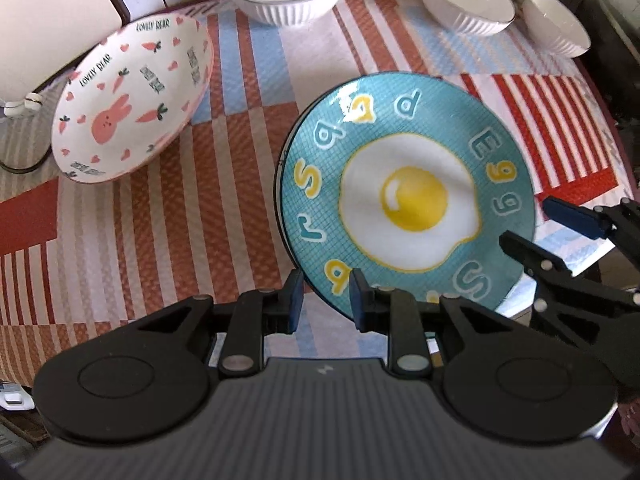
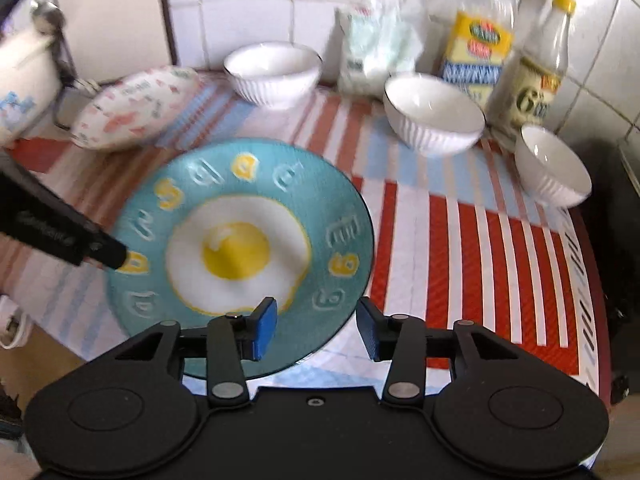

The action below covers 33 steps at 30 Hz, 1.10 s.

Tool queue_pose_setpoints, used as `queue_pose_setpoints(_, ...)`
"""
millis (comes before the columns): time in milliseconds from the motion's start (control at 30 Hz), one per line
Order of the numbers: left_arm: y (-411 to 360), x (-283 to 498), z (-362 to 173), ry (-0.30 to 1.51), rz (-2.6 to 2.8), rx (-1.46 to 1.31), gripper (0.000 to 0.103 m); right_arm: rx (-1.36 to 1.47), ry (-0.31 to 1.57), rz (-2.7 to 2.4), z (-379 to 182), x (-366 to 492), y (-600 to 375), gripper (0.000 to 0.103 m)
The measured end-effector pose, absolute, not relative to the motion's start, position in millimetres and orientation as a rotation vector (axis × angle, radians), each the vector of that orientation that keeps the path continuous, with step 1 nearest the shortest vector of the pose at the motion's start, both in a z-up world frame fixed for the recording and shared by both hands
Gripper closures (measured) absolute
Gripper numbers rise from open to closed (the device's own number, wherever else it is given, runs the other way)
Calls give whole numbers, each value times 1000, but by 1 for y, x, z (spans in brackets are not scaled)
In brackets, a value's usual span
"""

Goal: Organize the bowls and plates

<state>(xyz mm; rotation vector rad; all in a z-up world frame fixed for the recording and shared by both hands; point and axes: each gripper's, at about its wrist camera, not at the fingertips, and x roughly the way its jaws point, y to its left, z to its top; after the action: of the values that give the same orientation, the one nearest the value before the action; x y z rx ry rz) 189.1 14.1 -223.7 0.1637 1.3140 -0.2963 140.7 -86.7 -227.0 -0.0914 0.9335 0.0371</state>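
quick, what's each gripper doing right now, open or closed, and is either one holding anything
Left gripper: jaws closing around the near rim of the blue egg plate; whether they clamp it cannot be told.
Right gripper: jaws open, straddling that plate's rim, holding nothing.

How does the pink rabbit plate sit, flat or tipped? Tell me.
Tipped. The rabbit plate rests on its lower rim on the striped cloth, its face turned toward the camera and its far edge raised against the white surface behind.

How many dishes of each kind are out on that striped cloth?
White ribbed bowls: 3
Blue fried-egg plate: 1
Pink rabbit-and-carrot plate: 1
Total: 5 dishes
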Motion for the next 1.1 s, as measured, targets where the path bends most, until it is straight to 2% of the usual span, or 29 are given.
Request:
queue_pose_setpoints(367,18,157,-178,1259,-300,123,73,-24,872,129,-182,115,-91,52)
queue_pose_setpoints(700,51,132,-121,1151,-184,-13,73,-107,784,229,-134,92,-98,49)
queue_pose_setpoints(1033,69,117,-103,1108,-78,-50,73,-245,688,354,-104,86,-76,46)
queue_pose_setpoints(1100,75,116,-98,1096,-64,-61,72,-250,672,376,-99,89,-70,39)
